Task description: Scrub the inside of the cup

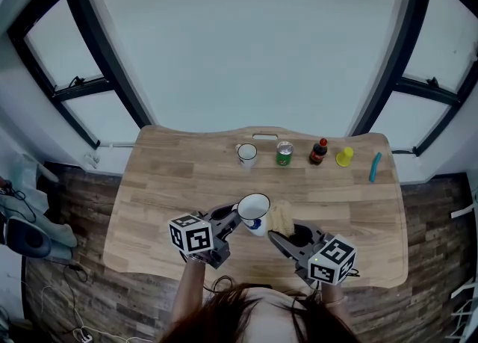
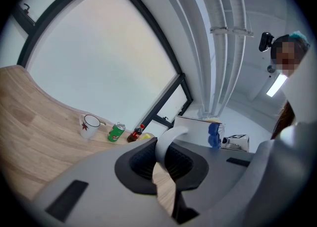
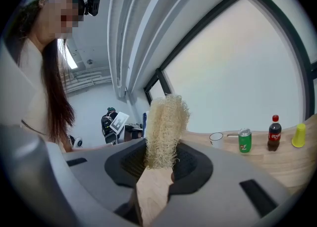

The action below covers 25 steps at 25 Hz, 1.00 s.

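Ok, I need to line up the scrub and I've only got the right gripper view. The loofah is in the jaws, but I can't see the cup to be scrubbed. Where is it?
Observer: The head view shows the cup held up just left of the loofah, mouth open toward the camera. The loofah is beside it, not inside.
Operator: What's holding it?
Observer: The left gripper. Its own view shows the cup's white handle pinched between its jaws.
Operator: Anything beyond my right edge?
Observer: Yes, a slim blue thing lies right of the yellow cup.
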Motion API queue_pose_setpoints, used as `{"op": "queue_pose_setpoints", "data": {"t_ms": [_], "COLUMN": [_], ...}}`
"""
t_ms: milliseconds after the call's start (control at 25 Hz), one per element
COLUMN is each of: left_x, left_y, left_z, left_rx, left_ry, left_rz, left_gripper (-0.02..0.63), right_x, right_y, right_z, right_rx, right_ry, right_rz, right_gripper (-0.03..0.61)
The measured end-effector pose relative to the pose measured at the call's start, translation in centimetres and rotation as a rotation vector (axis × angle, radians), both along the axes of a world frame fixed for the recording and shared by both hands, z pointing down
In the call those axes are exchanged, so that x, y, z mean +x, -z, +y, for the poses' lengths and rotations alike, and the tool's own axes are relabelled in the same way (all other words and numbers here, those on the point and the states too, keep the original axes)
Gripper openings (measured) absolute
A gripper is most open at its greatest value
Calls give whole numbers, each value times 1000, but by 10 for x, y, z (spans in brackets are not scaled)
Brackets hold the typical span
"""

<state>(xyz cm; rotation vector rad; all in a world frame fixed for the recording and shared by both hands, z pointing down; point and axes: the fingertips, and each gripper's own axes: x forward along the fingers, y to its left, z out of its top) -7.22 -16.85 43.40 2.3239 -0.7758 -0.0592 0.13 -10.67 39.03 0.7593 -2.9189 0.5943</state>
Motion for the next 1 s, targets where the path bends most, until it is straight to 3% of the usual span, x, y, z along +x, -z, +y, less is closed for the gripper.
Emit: {"op": "queue_pose_setpoints", "data": {"t_ms": [1000], "left_x": [7], "left_y": [22], "left_z": [1], "left_rx": [64], "left_ry": [-111], "left_rz": [37], "left_gripper": [28], "right_x": [3], "right_y": [18], "right_z": [3], "right_rx": [-49], "right_ry": [79], "right_rz": [-67], "right_gripper": [127]}}
